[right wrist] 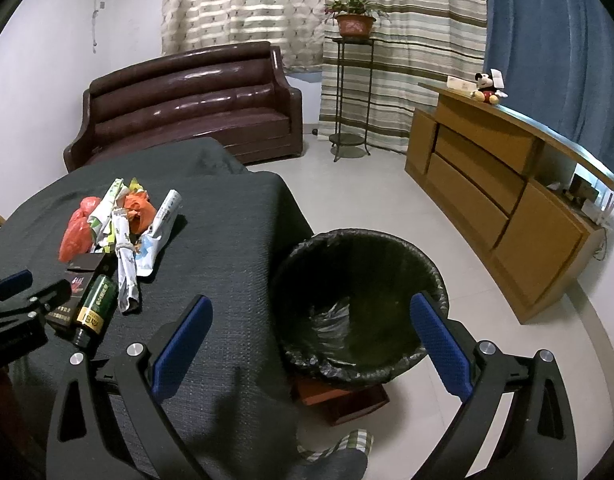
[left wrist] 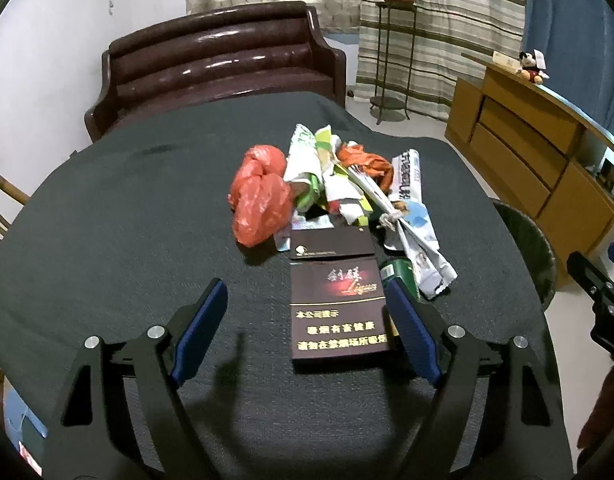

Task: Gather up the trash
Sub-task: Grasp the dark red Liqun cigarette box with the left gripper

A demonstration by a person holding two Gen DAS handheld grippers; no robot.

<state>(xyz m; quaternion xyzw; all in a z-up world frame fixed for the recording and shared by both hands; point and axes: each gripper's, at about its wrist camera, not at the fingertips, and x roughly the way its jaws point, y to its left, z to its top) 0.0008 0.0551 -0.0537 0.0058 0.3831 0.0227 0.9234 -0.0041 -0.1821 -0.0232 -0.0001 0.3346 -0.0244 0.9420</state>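
The left gripper (left wrist: 307, 320) tilts downward, jaws apart. The right gripper (right wrist: 315, 344) hangs likewise, jaws wide, seemingly empty.

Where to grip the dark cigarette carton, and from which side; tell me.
Grip the dark cigarette carton across its two long edges, coming down from above at its near end. It lies flat, lengthwise between the open left gripper; the green bottle crowds its right edge.

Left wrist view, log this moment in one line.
left claw: open, straddling dark cigarette box | right claw: open, empty | bin: beside table
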